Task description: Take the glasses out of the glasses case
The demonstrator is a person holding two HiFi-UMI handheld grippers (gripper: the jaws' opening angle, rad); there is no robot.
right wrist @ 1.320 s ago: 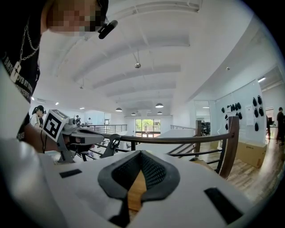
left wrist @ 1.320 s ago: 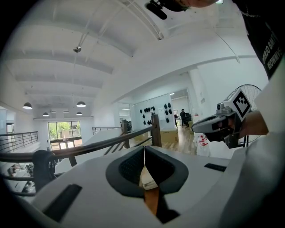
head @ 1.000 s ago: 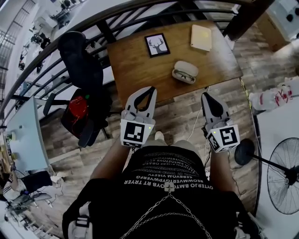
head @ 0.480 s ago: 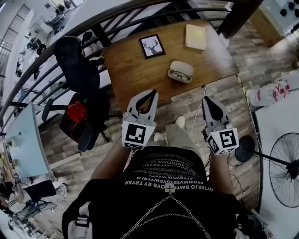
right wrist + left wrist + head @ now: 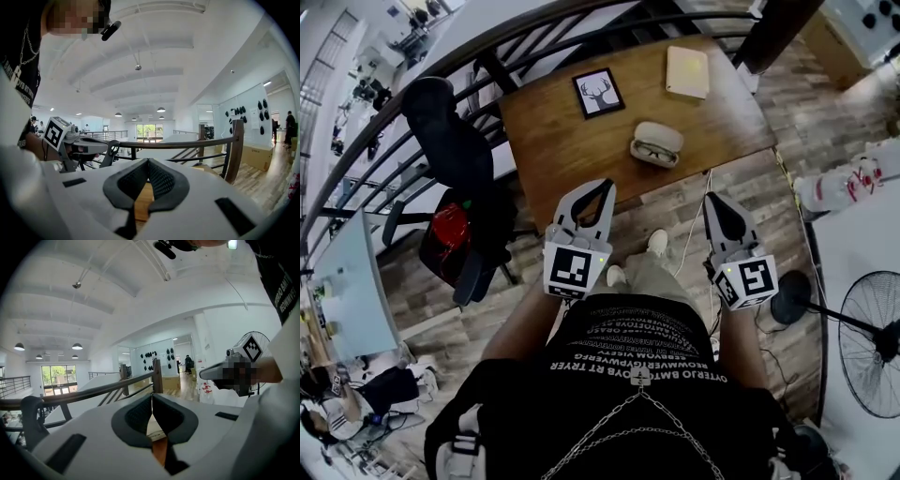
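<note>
An open, light grey glasses case [image 5: 657,144] lies on the wooden table [image 5: 572,141], with dark-rimmed glasses [image 5: 652,151] inside its lower half. Both grippers hang in front of the table's near edge, apart from the case. My left gripper [image 5: 604,185] is shut and holds nothing; in its own view the left gripper [image 5: 151,397] has its pads meeting. My right gripper [image 5: 713,198] is also shut and empty, and the right gripper [image 5: 148,162] shows its tips touching. Neither gripper view shows the case.
A framed deer picture [image 5: 598,93] and a pale notebook [image 5: 687,72] lie further back on the table. A black chair [image 5: 455,159] with a red item stands at the left, before a dark railing [image 5: 412,89]. At the right stands a floor fan [image 5: 867,342].
The table and the case have drifted a little to the left in the head view as the person stepped. Both grippers stay shut and hold about the same place.
</note>
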